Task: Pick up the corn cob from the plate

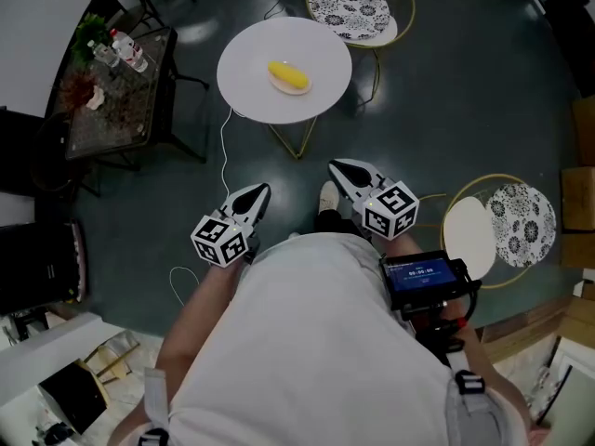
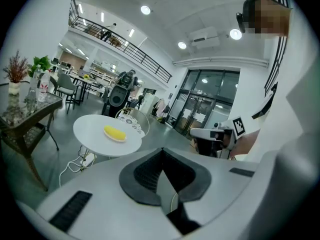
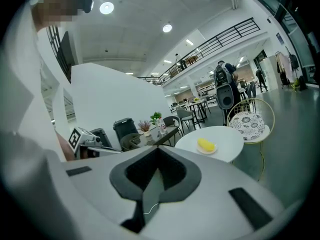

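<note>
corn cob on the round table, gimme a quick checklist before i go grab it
1. Yellow corn cob lying on the small pale plate: ok.
2. Plate resting on the round white table: ok.
3. Right claw open for a grasp: not ok, jaws together, empty.
4. Left claw open: not ok, jaws together, empty.
5. Claws near the cob: not ok, both held close to the body, well short of the table.
6. Floor on the way: not ok, thin white cable trails beside the table's legs.
</note>
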The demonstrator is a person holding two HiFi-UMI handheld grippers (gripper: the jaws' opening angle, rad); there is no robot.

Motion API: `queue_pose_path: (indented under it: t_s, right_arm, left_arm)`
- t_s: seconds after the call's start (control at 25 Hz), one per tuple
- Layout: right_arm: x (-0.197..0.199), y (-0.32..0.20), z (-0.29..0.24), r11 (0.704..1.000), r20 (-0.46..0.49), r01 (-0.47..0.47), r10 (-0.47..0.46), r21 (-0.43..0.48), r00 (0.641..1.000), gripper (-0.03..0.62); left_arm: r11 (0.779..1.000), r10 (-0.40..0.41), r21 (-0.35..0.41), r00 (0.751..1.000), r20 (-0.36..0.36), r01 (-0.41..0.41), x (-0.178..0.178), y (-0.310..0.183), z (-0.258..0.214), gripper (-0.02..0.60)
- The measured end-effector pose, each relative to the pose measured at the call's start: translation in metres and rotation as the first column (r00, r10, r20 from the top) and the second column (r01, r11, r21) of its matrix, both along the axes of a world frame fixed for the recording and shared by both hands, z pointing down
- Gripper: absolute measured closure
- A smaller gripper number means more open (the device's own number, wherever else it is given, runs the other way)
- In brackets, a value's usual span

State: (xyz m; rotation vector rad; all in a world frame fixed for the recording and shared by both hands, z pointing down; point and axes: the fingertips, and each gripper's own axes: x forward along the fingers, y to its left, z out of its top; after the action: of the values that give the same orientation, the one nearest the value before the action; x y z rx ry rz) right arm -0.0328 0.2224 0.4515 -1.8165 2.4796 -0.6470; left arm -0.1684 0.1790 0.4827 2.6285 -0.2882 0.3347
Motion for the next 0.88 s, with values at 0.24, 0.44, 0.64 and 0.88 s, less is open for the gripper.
queue_pose_path:
  t_s: [0.24,0.44,0.64,0.88]
  right_arm:
    - [0.030,-0.006,-0.007,1.000,0.024,0.014,-0.014,-0.009,1.000,0.586]
    - [0.049,-0.032,0.003,0.999,0.033,0.031,-0.030,-0.014,0.999,0.586]
    - [0.053,-0.034,0.006,0.999,0.041,0.031,-0.031,-0.020,0.999,0.586]
    - [0.048,-0.029,0.002,0.999,0.045,0.040,-0.039,-0.023,0.998,0.586]
  left_arm:
    - [1.000,-0.012,-0.011,1.000,0.017,0.013,0.032,-0.002,-0.011,0.577]
    - [1.000,-0.024,-0.018,0.999,0.033,0.025,0.050,-0.025,-0.001,0.577]
    - [0.999,-0.030,-0.019,0.999,0.036,0.031,0.053,-0.029,0.000,0.575]
    - [0.999,-0.037,-0.019,0.999,0.037,0.038,0.048,-0.022,-0.005,0.575]
